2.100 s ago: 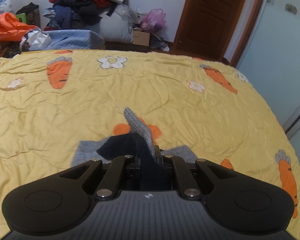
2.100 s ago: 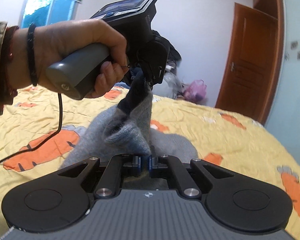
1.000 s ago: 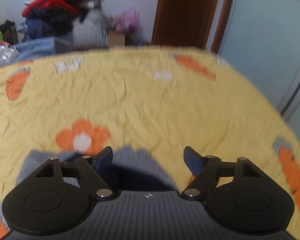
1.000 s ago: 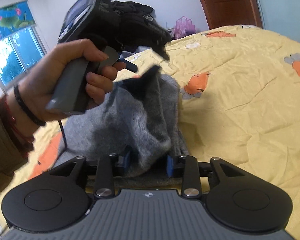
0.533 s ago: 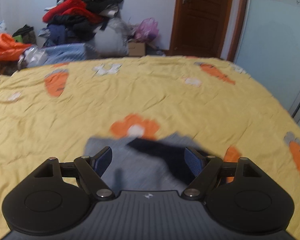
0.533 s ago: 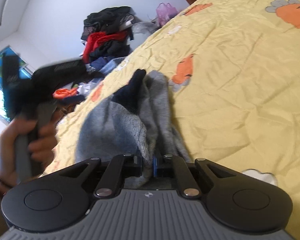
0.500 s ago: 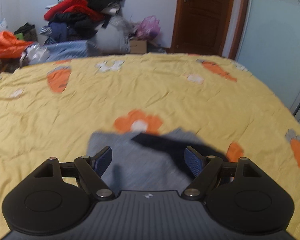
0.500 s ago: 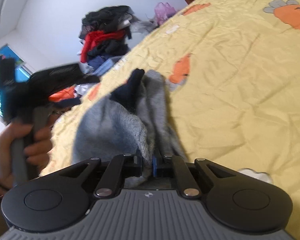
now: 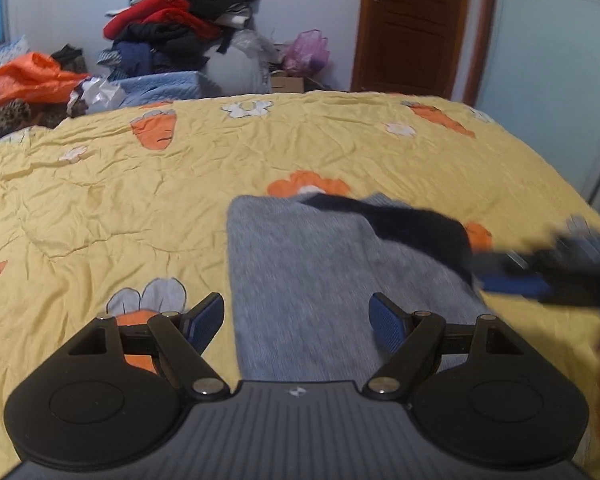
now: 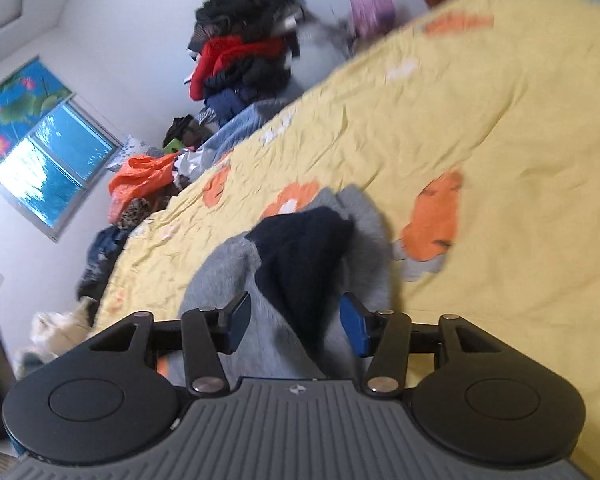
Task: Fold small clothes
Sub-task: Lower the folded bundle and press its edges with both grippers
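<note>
A small grey knit garment (image 9: 300, 272) with a dark navy part (image 9: 412, 228) lies folded on the yellow carrot-print bedspread (image 9: 100, 208). My left gripper (image 9: 298, 318) is open just above its near edge, holding nothing. My right gripper (image 10: 296, 318) is open too, with the navy part (image 10: 304, 256) and grey cloth (image 10: 220, 276) lying between its fingers. In the left wrist view the right gripper (image 9: 512, 276) shows blurred at the garment's right edge.
A pile of red, black and blue clothes (image 9: 172, 28) and an orange bag (image 9: 32, 80) sit beyond the bed's far edge. A brown door (image 9: 412, 28) is at the back right. A window (image 10: 56, 164) shows in the right wrist view.
My right gripper has opened and let go of the garment, which now lies flatter on the bed. My left gripper stays open and has drawn back over the near edge.
</note>
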Demonstrator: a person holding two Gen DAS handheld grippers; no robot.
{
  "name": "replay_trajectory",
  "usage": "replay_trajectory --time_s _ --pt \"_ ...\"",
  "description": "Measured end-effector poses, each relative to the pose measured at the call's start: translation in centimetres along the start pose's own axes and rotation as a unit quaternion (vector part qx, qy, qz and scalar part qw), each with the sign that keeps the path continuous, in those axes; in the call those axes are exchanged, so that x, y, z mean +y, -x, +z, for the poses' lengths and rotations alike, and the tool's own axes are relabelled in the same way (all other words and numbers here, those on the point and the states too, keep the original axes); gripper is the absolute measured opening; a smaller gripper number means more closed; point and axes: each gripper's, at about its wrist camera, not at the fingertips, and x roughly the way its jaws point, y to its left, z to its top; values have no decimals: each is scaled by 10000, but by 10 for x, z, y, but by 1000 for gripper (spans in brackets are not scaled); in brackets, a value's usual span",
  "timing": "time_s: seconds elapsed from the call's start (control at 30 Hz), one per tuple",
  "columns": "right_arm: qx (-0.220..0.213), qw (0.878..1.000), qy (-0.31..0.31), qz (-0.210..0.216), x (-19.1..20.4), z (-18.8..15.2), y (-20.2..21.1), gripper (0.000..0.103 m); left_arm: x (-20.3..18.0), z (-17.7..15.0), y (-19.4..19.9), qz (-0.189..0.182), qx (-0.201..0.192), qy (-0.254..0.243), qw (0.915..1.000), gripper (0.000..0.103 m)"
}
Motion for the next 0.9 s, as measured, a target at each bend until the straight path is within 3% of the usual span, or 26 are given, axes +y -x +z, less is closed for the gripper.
replay_trajectory --time_s 0.07,0.1,0.3,0.43,0.6,0.67,0.8,0.9 --pt "99 9998 -165 35 -4 4 -12 25 -6 -10 2 -77 67 -114 9999 80" --pt "122 9997 -224 22 -6 4 -15 18 -9 -15 1 -161 126 -172 9996 80" --pt "-314 9966 352 -671 -1 18 -12 13 -27 -42 -4 -11 231 -742 9970 85" --pt "-273 9886 805 -1240 0 20 -24 11 -27 -47 -3 -23 287 -806 9963 86" --pt "-364 9935 579 -913 -6 9 6 32 -10 -52 3 -266 370 -414 9981 86" --pt "-326 9947 581 -787 -8 1 18 57 0 -54 5 -380 422 -163 9983 86" --pt "115 9972 601 -427 -12 -21 33 63 18 -59 14 -476 331 85 9983 86" --pt "382 9980 425 -279 -21 -36 36 81 34 -61 14 -646 311 330 9969 86"
